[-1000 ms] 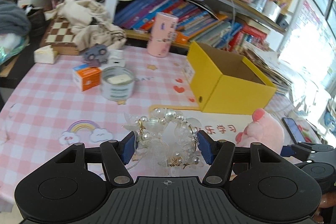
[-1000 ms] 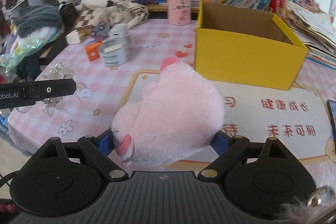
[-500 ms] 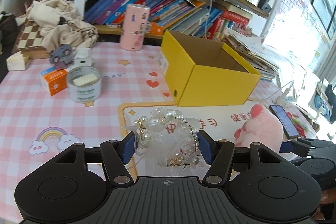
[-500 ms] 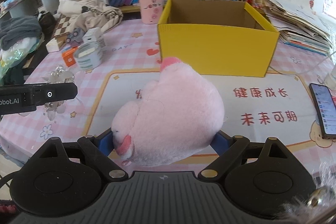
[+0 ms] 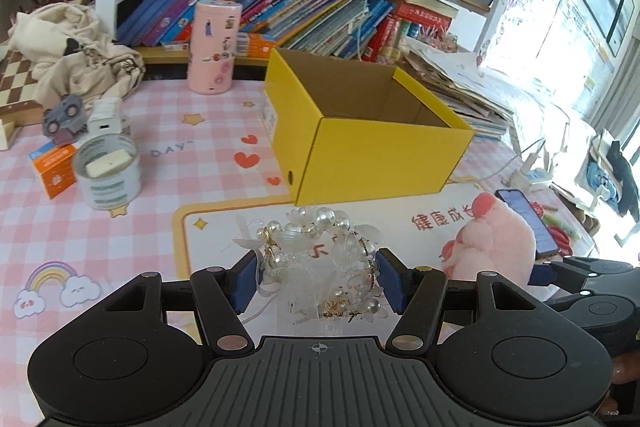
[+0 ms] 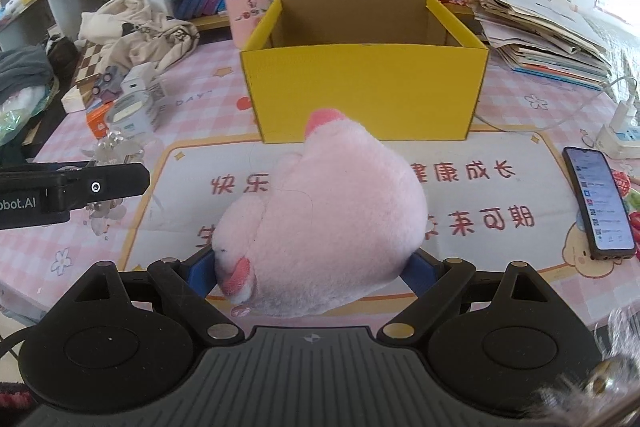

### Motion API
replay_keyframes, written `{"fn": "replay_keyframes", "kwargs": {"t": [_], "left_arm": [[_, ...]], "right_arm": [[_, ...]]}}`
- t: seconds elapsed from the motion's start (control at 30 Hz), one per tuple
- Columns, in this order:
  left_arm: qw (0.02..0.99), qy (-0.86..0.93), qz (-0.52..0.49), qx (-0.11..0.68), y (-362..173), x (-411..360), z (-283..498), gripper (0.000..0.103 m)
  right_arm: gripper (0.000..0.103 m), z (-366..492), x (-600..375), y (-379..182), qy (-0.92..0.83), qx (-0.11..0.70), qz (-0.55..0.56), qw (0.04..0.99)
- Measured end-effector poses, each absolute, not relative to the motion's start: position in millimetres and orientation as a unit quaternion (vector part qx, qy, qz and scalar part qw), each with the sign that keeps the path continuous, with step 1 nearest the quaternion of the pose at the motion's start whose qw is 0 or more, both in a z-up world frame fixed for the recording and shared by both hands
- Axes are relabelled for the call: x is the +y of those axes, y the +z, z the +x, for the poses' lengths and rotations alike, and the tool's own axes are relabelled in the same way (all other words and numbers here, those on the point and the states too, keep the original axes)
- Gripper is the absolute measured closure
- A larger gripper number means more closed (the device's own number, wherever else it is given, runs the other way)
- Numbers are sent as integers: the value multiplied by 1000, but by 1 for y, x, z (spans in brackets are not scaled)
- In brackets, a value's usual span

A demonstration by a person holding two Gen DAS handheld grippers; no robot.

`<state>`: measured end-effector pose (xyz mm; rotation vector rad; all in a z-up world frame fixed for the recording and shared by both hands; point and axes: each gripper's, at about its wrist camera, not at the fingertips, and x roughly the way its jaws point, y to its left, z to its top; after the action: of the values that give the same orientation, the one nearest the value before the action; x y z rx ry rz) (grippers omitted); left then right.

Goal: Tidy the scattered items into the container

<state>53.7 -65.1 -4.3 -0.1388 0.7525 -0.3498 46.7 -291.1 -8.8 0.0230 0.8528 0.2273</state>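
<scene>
My left gripper (image 5: 318, 277) is shut on a pearl and bead headpiece (image 5: 320, 251), held above the printed mat. A pink plush toy (image 6: 328, 223) fills my right gripper (image 6: 316, 267), which is shut on it; the same plush toy (image 5: 494, 241) shows at the right of the left wrist view. An open yellow cardboard box (image 5: 360, 135) stands ahead of both grippers, seemingly empty (image 6: 364, 83). From the right wrist view, the left gripper's finger (image 6: 72, 191) and the headpiece (image 6: 108, 151) sit at the left.
A round tin (image 5: 108, 171), an orange carton (image 5: 52, 163), a grey toy car (image 5: 64, 115) and a white box (image 5: 104, 115) lie at the left. A pink cylinder (image 5: 214, 47) stands behind. A phone (image 6: 598, 203) and a power strip (image 6: 620, 135) lie right.
Both grippers have moved forward and toward the yellow box, which now looks larger and more centred. Each still holds its item.
</scene>
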Motion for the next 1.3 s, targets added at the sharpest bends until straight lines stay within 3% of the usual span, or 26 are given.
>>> {"fn": "replay_keyframes", "kwargs": {"t": [0.87, 1.3], "left_arm": [[904, -179, -61, 384, -16, -139, 99, 42], [923, -149, -34, 353, 5, -172, 121, 42]], "right_arm": [[13, 98, -356, -18, 112, 436, 9, 893], [13, 142, -379, 6, 164, 379, -6, 910]]}}
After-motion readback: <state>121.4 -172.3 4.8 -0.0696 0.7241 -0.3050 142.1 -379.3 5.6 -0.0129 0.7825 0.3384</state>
